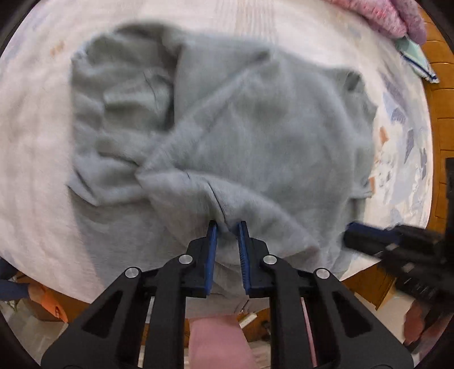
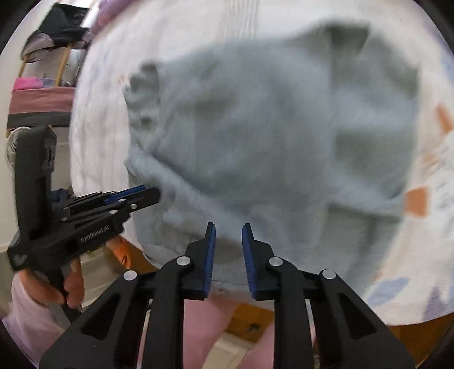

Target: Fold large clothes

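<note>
Mid-fold, the left gripper (image 1: 227, 227) pinches the grey sweater's (image 1: 255, 127) near hem while the right gripper (image 2: 228, 228) hangs spread, needing its own hem grip next.

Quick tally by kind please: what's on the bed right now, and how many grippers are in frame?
Grey garment, partly folded on the bed: 1
Pink knitted item at the far edge: 1
Pale green folded cloth beside it: 1
Grippers: 2, left gripper and right gripper
Total: 5
</note>
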Tool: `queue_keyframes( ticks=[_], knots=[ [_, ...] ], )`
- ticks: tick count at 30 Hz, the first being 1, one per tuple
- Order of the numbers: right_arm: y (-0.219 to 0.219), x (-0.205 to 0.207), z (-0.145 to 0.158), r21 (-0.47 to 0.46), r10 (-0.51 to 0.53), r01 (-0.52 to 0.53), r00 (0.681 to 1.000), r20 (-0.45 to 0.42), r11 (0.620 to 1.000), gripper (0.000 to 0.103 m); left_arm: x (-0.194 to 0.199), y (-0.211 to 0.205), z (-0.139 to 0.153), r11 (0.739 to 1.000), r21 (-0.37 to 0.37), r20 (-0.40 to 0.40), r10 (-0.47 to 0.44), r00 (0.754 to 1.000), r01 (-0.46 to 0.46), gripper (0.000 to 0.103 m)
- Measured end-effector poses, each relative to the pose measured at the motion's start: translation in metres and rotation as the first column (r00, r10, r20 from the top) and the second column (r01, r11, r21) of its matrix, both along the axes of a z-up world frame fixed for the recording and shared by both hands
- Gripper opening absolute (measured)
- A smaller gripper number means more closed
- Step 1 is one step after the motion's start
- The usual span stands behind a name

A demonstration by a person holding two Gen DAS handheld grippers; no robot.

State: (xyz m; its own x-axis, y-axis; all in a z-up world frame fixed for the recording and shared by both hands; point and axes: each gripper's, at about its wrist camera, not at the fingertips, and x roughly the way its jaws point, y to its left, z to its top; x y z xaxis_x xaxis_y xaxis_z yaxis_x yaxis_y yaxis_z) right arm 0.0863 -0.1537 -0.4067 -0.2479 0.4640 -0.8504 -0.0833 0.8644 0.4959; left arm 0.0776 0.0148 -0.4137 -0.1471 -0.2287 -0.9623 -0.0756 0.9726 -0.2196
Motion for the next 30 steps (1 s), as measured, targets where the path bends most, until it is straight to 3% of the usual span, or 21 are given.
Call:
queue_keyframes(
  ticks=[4,6,9,11,12,13,14,16,18,21,25,30],
  knots=[
    [0.024,-0.015,-0.060,-0.040,-0.011,0.007,0.994,-0.104,0.999,0.016,-0.014,0.005,-0.050,0.999,0.024,-0.061,0.034,0.998,-0.032,0.016],
    [0.028,-0.017,-0.089,-0.067,-0.058,0.049,0.988,-0.142,0.997,0.016,-0.012,0.009,-0.062,0.998,0.009,-0.068,0.070,0.995,-0.070,0.016],
    [0.023,-0.012,-0.089,-0.058,-0.098,0.089,0.977,-0.187,0.994,0.016,-0.007,0.011,-0.059,0.998,0.008,-0.089,0.070,0.994,-0.069,0.016],
    [0.017,-0.007,-0.078,-0.035,-0.099,0.093,0.968,-0.231,0.995,0.024,-0.003,0.010,-0.045,0.999,0.009,-0.092,0.045,0.995,-0.044,0.017],
    [0.012,-0.003,-0.071,-0.019,-0.107,0.105,0.960,-0.259,0.994,0.046,-0.001,0.011,-0.038,0.999,0.002,-0.087,0.050,0.995,-0.050,0.021],
    [0.007,0.002,-0.063,-0.003,-0.121,0.125,0.952,-0.280,0.992,0.080,0.002,0.013,-0.027,0.998,-0.015,-0.064,0.058,0.996,-0.059,0.047],
    [-0.001,0.007,-0.052,0.008,-0.147,0.155,0.952,-0.270,0.988,0.088,0.006,0.017,-0.010,0.997,-0.027,-0.004,0.068,0.998,-0.068,0.086],
    [-0.013,0.022,-0.026,0.044,-0.171,0.183,0.965,-0.201,0.982,0.088,0.013,0.025,0.011,0.996,-0.010,0.085,0.087,0.993,-0.086,0.090],
    [-0.024,0.041,-0.002,0.042,-0.164,0.171,0.978,-0.133,0.984,0.088,0.023,0.037,0.022,0.991,-0.049,0.088,0.131,0.988,-0.127,0.090],
    [-0.051,0.067,0.016,0.055,-0.233,0.235,0.972,-0.034,0.971,0.088,0.044,0.059,0.034,0.971,-0.112,0.124,0.225,0.966,-0.211,0.090],
    [-0.076,0.100,0.009,0.053,-0.325,0.322,0.943,0.068,0.945,0.088,0.076,0.065,0.031,0.968,-0.080,0.181,0.250,0.951,-0.239,0.090],
    [-0.081,0.138,-0.028,0.074,-0.402,0.396,0.913,0.077,0.915,0.082,0.121,0.066,-0.003,0.959,-0.064,0.232,0.283,0.931,-0.276,0.090]
  ],
)
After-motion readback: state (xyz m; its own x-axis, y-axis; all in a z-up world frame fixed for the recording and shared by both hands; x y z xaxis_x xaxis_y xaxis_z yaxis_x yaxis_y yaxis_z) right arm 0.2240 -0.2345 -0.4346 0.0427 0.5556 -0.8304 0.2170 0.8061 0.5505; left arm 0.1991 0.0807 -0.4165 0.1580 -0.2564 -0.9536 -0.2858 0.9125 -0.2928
